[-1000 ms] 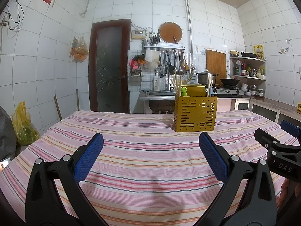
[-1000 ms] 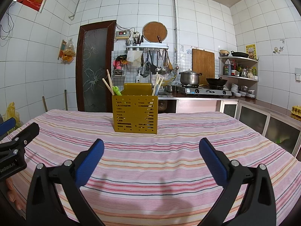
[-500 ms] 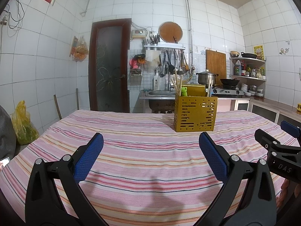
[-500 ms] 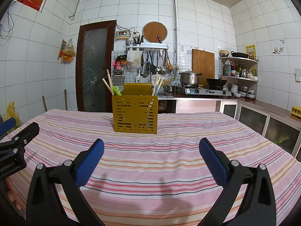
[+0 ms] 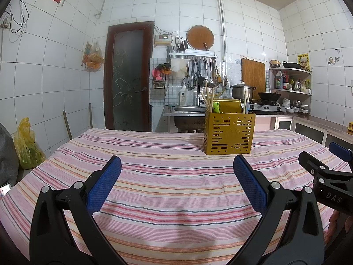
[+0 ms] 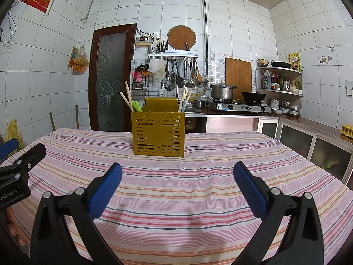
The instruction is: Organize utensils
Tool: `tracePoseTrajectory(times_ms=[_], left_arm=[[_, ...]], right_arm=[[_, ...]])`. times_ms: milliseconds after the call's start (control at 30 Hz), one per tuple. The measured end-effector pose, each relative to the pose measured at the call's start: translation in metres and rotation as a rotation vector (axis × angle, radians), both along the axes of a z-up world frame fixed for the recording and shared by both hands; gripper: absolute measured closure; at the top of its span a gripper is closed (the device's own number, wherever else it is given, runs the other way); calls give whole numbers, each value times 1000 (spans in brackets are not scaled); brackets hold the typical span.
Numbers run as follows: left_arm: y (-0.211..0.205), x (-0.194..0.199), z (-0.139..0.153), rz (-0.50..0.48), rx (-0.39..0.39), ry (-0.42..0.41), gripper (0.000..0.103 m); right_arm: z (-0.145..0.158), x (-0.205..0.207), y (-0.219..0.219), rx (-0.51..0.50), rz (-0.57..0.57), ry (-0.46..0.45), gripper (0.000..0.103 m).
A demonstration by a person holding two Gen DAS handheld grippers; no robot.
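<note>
Striped tablecloth [image 5: 167, 183] beneath spread tongs [image 5: 176, 165]

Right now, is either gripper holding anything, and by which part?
Nothing. Left gripper and right gripper are both open and empty; the utensils stand in the holder.

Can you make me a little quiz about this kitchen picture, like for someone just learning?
1. True or false: the left gripper is holding a spoon.
2. What color is the holder standing on the striped tablecloth?
3. What sticks out of the holder beside the chopsticks? A) a little green frog B) a red cup C) a banana

Key: 1 false, both it and the right gripper are open and empty. 2 yellow. 3 A.
</note>
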State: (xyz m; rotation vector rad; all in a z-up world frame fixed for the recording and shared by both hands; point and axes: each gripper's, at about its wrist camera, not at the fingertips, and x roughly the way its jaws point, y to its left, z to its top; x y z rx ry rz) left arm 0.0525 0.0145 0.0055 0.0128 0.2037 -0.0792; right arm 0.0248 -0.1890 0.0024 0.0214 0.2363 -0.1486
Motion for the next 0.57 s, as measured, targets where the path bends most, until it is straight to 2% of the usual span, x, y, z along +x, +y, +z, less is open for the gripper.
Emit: tracePoseTrajectory(times_ms=[567], left_arm=[[1, 1, 0, 0, -1, -2, 5]], right_arm=[[0, 0, -1, -1, -1, 1, 4]])
